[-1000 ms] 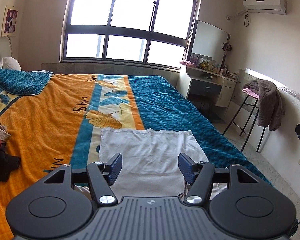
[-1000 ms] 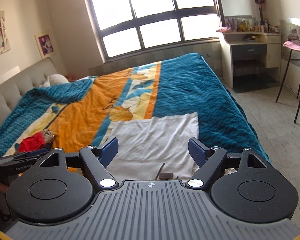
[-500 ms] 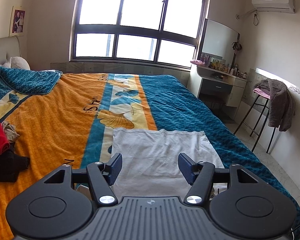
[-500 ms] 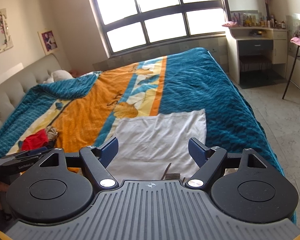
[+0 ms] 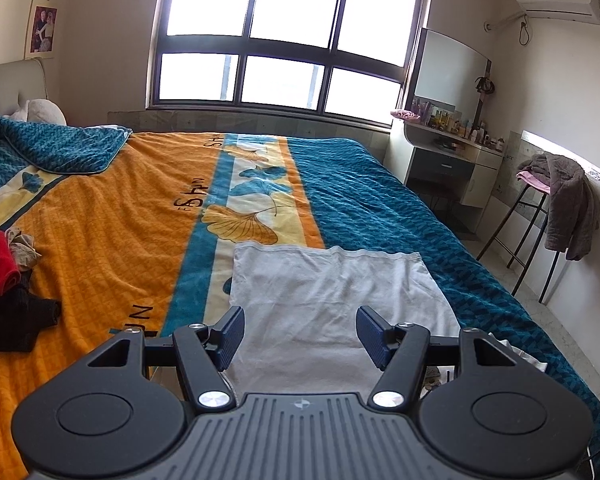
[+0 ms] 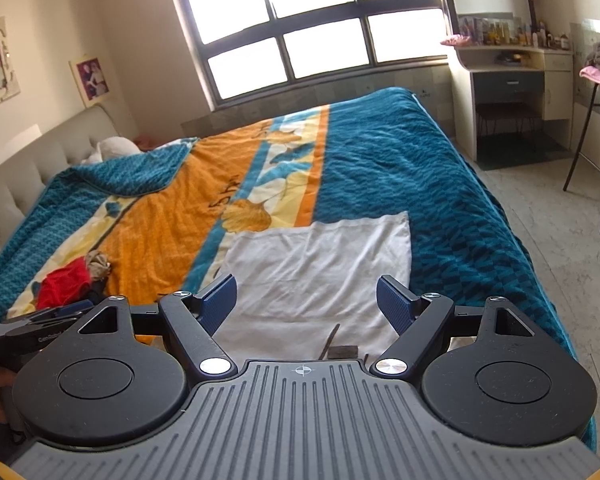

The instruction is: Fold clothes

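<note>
So there's a white shirt (image 5: pixel 332 300) spread flat on the bed (image 5: pixel 112 220), near edge, sitting half on the flowery middle stripe and half on the blue part of the blanket. Looks like it's already been smoothed out or partly folded into a rectangle, hard to say which from here. Its near end is hidden under the tools.

Both grippers hang above that near end, angled down at it. Left gripper (image 5: pixel 300 332) has its fingers spread apart with nothing between them, just cloth showing below. Right gripper (image 6: pixel 305 300) same deal, fingers released and empty.

My read: this is the approach step, lining up for a pinch on the near edge or corners. Next move probably needs each tool dropped onto its own near corner, closed on the fabric only (not the fuzzy blanket under it), then carried toward the far hem.

The pile of clothes (image 5: pixel 4 280), red and black, waits off to the left, well apart from the shirt.
</note>
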`<state>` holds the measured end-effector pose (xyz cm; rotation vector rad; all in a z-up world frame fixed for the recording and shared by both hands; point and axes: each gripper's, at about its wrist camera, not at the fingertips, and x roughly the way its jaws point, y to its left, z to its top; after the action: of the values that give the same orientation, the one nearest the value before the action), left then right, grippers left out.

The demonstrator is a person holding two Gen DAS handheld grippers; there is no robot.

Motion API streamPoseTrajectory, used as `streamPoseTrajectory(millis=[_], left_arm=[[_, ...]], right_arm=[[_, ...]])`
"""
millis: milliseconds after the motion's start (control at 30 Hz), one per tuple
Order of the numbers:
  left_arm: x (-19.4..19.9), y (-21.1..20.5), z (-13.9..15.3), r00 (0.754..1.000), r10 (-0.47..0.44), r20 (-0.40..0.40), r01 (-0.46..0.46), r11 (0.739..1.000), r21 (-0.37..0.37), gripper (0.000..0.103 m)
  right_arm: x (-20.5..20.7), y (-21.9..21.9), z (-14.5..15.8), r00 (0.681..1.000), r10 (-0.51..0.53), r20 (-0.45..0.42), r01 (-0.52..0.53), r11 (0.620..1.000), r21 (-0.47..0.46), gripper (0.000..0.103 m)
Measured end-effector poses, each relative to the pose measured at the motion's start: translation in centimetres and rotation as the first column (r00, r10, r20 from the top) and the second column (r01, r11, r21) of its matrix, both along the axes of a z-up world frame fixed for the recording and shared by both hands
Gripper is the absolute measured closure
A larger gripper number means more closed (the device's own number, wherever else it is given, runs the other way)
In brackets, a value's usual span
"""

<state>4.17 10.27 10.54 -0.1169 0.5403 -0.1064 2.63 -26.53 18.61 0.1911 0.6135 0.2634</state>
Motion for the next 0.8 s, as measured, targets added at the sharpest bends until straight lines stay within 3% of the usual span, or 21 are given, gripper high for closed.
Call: streamPoseTrajectory(millis=[567,800], left_arm=[[-0.4,0.0,-0.1,1.0,0.001,-0.001,-0.001,1.0,0.002,0.042],[2.1,1.0,-0.1,1.0,0.029,-0.011,-0.029,0.999,0.03,0.042]], right_arm=[[-0.4,-0.3,0.0,1.0,-0.001,0.003,0.001,1.0,0.01,0.021],[2.1,-0.9,-1.1,1.0,-0.02,-0.014,0.021,0.998,0.066,0.021]])
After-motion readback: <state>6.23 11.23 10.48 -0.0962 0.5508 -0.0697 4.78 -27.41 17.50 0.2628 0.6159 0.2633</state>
